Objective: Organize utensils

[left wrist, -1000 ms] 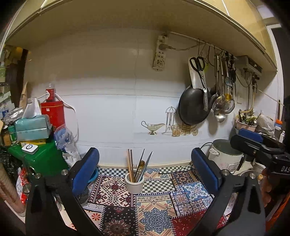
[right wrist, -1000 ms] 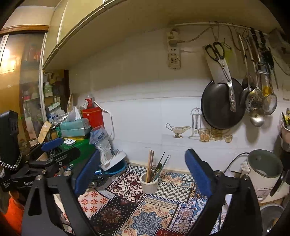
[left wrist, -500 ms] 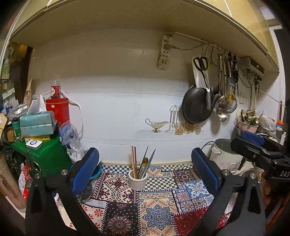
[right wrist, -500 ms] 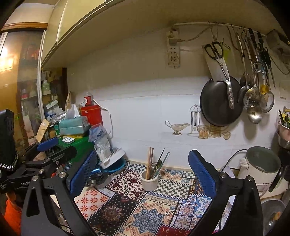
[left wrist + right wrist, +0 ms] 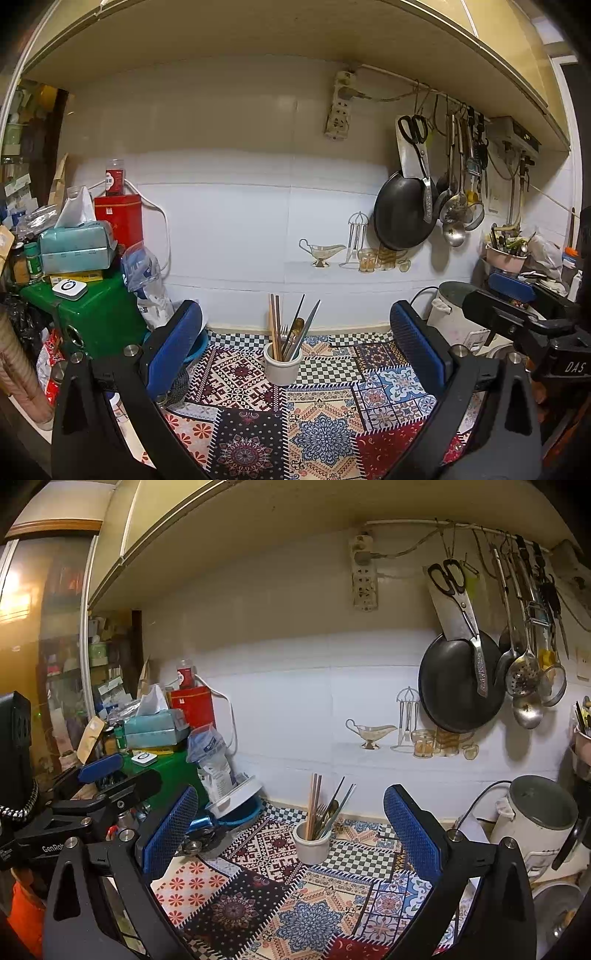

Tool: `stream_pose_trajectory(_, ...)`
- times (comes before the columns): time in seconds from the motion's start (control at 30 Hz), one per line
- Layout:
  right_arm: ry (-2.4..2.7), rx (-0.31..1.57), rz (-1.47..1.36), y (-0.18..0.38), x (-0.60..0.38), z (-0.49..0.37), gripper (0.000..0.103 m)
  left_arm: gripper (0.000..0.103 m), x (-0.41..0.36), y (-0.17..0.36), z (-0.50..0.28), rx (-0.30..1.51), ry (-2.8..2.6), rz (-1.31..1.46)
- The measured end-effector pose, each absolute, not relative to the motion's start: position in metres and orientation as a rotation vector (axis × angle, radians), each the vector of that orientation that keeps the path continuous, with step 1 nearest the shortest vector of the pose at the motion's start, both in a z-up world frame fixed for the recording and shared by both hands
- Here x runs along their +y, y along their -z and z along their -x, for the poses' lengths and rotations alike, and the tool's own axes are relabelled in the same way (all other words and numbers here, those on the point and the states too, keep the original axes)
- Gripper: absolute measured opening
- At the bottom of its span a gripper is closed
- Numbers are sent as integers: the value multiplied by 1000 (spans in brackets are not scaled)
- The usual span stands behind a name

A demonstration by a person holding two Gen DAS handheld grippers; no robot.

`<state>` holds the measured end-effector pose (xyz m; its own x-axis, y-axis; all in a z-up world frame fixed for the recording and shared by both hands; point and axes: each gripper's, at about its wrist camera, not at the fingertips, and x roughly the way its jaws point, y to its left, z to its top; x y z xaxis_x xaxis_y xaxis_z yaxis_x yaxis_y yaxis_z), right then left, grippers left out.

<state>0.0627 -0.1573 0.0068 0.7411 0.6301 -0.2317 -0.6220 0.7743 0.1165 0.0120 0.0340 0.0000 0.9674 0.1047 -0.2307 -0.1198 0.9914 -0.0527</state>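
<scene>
One patchwork mat point(image 5: 317, 435) covers the counter — white-tiled wall point(image 5: 236, 229) behind.

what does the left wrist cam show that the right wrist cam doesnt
Only the left wrist view shows the right gripper, off to its right, and the pink bowl of utensils behind it. Only the right wrist view shows the left gripper, at its left edge, and the white dish tilted in the blue bowl. Both show the cup of chopsticks and cutlery on the patterned mat, the hanging pan, scissors and green box.
</scene>
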Motion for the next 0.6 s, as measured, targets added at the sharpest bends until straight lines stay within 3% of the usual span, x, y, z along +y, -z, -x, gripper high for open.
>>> stream_pose_trajectory(0.6, -686, 273, -50, -6, -161, -65, 100, 102, 27, 1, -14, 234, -89, 61)
